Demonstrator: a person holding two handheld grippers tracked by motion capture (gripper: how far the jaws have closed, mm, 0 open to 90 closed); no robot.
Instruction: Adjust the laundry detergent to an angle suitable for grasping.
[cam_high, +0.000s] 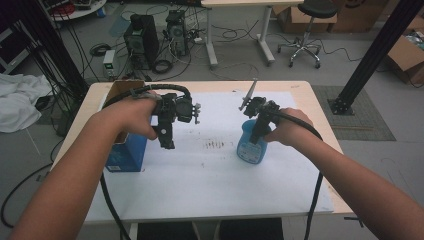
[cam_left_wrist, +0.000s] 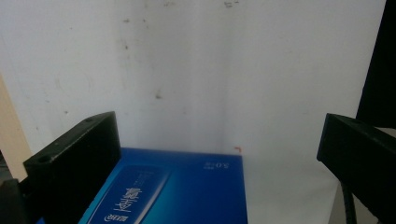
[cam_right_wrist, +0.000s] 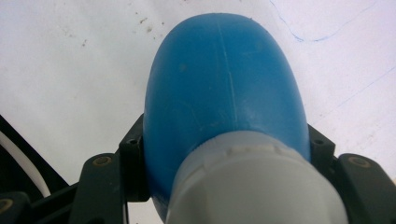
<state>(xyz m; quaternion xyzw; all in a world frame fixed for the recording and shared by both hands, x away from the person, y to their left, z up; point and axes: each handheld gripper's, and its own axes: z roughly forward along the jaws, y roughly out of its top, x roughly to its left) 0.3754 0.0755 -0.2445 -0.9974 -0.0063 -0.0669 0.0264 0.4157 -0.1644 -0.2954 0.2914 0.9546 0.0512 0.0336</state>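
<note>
The wooden table (cam_high: 320, 107) carries 1 white paper sheet (cam_high: 210, 175) across most of its top. 1 blue cardboard box with an open brown flap (cam_high: 125, 150) stands at the table's left edge; the left gripper (cam_high: 166, 142) hangs just beside it, jaws spread wide and empty. 1 blue plastic spray bottle with a pale cap (cam_right_wrist: 224, 98) stands right of the table's middle, and the right gripper (cam_high: 256, 136) pinches it just below the cap. The bottle looks freshly grasped; next it probably wants a steady lift toward the box.
</note>
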